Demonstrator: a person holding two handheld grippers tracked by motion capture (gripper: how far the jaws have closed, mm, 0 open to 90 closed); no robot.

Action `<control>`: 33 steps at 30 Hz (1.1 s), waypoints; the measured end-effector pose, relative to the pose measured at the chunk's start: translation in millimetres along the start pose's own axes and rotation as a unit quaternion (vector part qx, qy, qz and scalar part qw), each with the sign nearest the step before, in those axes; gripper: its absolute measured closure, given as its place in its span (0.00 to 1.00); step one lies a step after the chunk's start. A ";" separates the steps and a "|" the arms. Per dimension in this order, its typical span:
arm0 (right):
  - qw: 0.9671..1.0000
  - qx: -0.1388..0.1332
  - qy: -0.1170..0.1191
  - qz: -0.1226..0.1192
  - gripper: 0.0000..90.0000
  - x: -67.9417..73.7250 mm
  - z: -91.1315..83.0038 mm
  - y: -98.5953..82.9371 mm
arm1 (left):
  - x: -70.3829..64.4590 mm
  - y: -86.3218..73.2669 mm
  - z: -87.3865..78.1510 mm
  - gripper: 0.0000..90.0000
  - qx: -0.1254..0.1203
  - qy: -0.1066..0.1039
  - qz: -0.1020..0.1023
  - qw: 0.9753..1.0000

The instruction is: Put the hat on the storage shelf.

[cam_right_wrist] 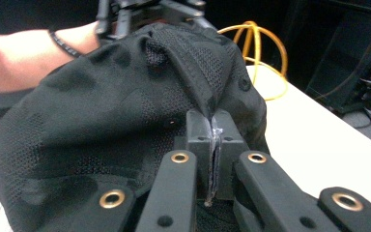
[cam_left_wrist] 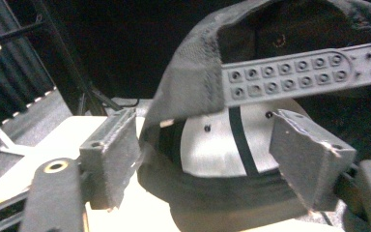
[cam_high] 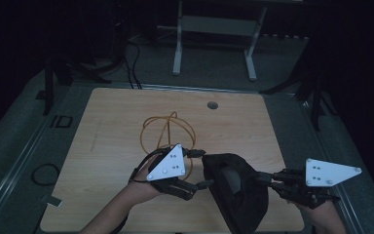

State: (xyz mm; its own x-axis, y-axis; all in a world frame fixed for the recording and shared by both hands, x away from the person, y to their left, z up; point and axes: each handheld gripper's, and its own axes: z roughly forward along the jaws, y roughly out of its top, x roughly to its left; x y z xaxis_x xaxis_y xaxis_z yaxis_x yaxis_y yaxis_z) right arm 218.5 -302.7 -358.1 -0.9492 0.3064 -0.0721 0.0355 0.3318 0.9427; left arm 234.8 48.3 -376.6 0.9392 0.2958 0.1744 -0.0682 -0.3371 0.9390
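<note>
yellow cable loop [cam_high: 168, 134], wooden table [cam_high: 112, 146]

- Floor mat [cam_high: 61, 121], left of table: dark marking, reads approx. "ID".
- No other legible text, labels, brands or nos. on anything else in view.

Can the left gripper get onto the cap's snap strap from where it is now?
Probably yes. The left gripper is open, facing the cap's back opening; the snap strap sits just above its pads, unobstructed. The right gripper pinches the cap's fabric.
</note>
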 end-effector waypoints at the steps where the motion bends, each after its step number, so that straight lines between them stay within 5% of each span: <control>1: 1.000 0.000 -0.006 0.003 0.98 -0.8 -0.9 0.1 | 0.4 -0.6 -0.4 0.24 0.001 0.000 -0.005 1.000; 13: 0.996 -0.014 -0.080 0.028 0.98 -12.9 -12.0 9.8 | -1.7 -13.0 -22.3 0.18 0.012 0.026 -0.039 0.999; 22: 0.990 -0.025 -0.136 0.041 0.98 -25.6 -14.7 23.7 | -6.4 -38.8 -54.4 0.16 0.018 0.060 -0.059 0.996; 29: 0.985 -0.028 -0.163 0.039 0.98 -36.7 -11.3 39.4 | -3.1 -67.2 -83.1 0.16 0.031 0.102 -0.081 0.991; 33: 0.984 -0.029 -0.173 0.041 0.98 -43.5 -4.4 47.8 | 0.2 -90.5 -100.8 0.16 0.036 0.131 -0.096 0.986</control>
State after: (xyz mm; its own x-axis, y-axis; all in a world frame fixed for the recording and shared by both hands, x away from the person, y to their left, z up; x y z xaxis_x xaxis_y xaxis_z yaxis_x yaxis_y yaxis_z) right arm 260.1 -304.1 -308.4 -0.7806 0.6182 -0.0919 0.0799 0.2446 0.9663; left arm 207.3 169.0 -431.6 0.8122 0.5786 0.0744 0.1361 -0.3119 0.9403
